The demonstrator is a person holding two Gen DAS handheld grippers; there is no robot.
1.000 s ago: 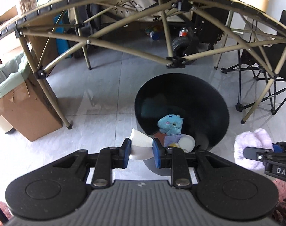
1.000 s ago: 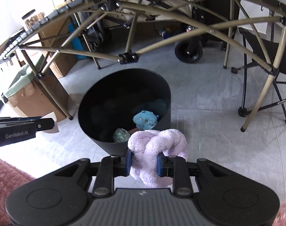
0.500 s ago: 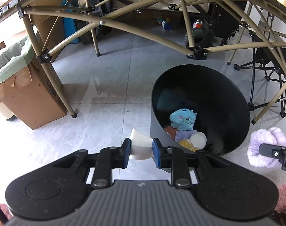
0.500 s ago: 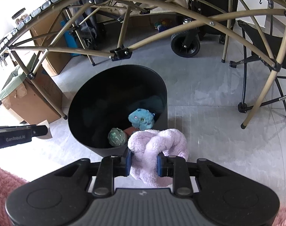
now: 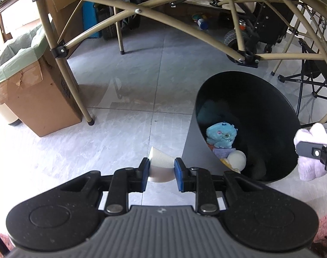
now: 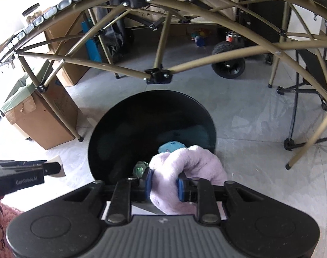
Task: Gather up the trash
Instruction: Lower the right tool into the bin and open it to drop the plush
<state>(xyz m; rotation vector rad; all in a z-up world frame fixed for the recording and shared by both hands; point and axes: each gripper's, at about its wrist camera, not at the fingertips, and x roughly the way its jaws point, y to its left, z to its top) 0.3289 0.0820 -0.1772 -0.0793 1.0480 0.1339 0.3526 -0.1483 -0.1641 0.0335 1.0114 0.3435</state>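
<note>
My left gripper (image 5: pixel 159 169) is shut on a white paper cup (image 5: pixel 160 164), which hangs over the floor just left of the black trash bin (image 5: pixel 271 99). Inside the bin lie a blue plush toy (image 5: pixel 221 134), a purple sponge and a white round piece. My right gripper (image 6: pixel 162 182) is shut on a lilac fluffy cloth (image 6: pixel 185 172) directly over the near rim of the bin (image 6: pixel 103 133). From the left wrist view the cloth (image 5: pixel 309 150) and the right gripper's finger show at the bin's right edge. In the right wrist view the left gripper (image 6: pixel 49 168) reaches in from the left.
A folding table's tan metal frame (image 5: pixel 142 15) arches above the bin. A cardboard box with a green liner (image 5: pixel 32 86) stands at the left, a folding chair (image 6: pixel 309 86) at the right, and a wheeled cart (image 5: pixel 234 38) behind. A pink rug (image 6: pixel 6 212) borders the near floor.
Both views have shifted: the bin slid rightward in the left wrist view, and it moved to the centre under the cloth in the right wrist view. Both grips are unchanged.
</note>
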